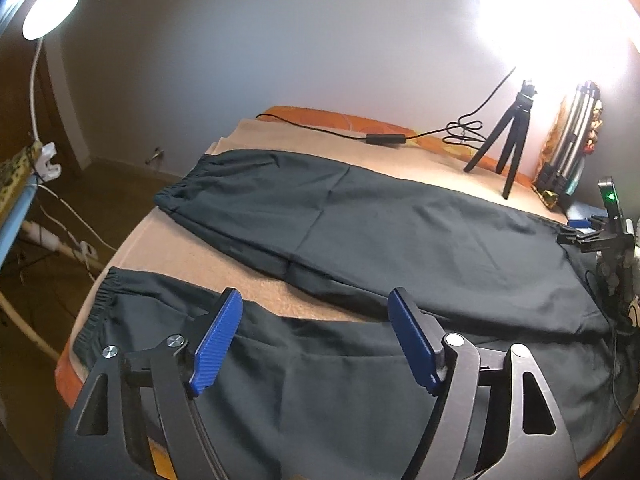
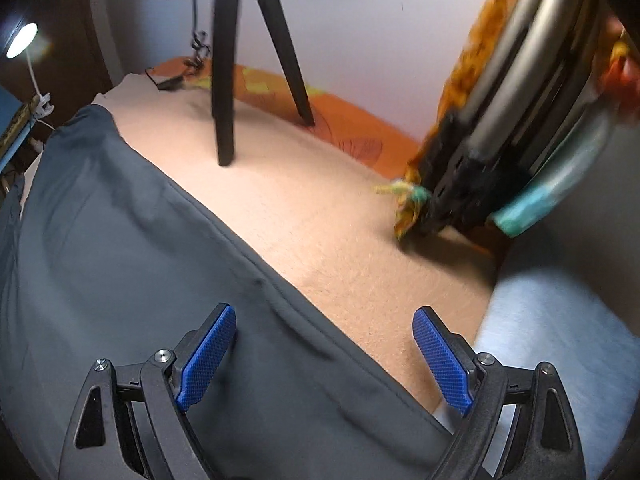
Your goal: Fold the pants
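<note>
Both grippers closing in on the pants, nothing gripped yet.

Pants (image 1: 360,232) lie spread flat on beige blanket (image 1: 280,136), legs apart. Left gripper (image 1: 316,340) w/ jaws apart over near leg; right gripper (image 2: 324,360) w/ jaws apart astride the far side edge. Prob. approach-to-grasp step; next needs pads down onto fabric, then pinch.

Your left gripper (image 1: 316,344) and right gripper (image 2: 324,360) match: black angular linkage arms, silver round screws, blue textured pads (image 2: 206,360) on both fingers.
</note>
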Action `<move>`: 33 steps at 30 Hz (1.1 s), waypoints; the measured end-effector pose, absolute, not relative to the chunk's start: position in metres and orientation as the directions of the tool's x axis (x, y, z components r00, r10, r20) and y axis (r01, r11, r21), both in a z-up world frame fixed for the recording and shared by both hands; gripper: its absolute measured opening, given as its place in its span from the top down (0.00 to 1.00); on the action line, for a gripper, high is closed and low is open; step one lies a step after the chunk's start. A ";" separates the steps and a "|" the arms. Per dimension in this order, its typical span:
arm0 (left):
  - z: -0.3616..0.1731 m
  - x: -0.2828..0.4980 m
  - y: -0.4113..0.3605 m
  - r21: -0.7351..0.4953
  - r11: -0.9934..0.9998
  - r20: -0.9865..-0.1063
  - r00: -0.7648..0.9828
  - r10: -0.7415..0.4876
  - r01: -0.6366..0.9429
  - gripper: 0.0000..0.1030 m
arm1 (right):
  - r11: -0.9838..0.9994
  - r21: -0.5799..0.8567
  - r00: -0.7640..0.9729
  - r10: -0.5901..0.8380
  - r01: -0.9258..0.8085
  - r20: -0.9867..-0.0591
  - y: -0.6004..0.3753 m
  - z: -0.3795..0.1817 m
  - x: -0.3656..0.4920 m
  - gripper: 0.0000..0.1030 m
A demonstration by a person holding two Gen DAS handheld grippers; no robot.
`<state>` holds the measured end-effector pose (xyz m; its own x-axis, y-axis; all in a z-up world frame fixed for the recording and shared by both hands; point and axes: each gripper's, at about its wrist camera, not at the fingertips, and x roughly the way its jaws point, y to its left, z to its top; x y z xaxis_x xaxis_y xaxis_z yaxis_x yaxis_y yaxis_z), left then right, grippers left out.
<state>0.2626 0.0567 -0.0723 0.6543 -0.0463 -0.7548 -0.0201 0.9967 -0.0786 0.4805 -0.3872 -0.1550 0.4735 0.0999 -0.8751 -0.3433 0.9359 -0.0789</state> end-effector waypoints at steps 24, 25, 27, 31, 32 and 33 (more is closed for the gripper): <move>-0.056 0.298 0.123 -0.283 0.942 -0.730 0.677 -0.091 -0.179 0.27 | 0.848 -0.084 0.599 0.296 -0.523 -0.744 -0.301 -0.070 0.240 0.98; -0.057 0.301 0.124 -0.304 0.935 -0.729 0.676 -0.105 -0.182 0.26 | 0.847 -0.084 0.594 0.293 -0.525 -0.749 -0.301 -0.078 0.235 0.98; -0.064 0.312 0.124 -0.346 0.918 -0.741 0.656 -0.141 -0.193 0.26 | 0.840 -0.086 0.579 0.292 -0.536 -0.761 -0.295 -0.088 0.211 0.98; -0.079 0.341 0.109 -0.343 0.918 -0.784 0.599 -0.164 -0.197 0.26 | 0.832 -0.059 0.535 0.299 -0.552 -0.791 -0.289 -0.106 0.183 0.98; -0.080 0.343 0.104 -0.337 0.921 -0.791 0.590 -0.164 -0.196 0.26 | 0.829 -0.055 0.525 0.300 -0.556 -0.796 -0.288 -0.110 0.179 0.98; -0.083 0.351 0.098 -0.329 0.923 -0.802 0.576 -0.162 -0.199 0.26 | 0.823 -0.057 0.513 0.297 -0.565 -0.805 -0.285 -0.116 0.174 0.98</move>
<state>0.3509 0.0978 -0.0827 0.5757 -0.1618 -0.8015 -0.1994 0.9229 -0.3295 0.1737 -0.2853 -0.1156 0.5134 0.2965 -0.8053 -0.5648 0.8233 -0.0569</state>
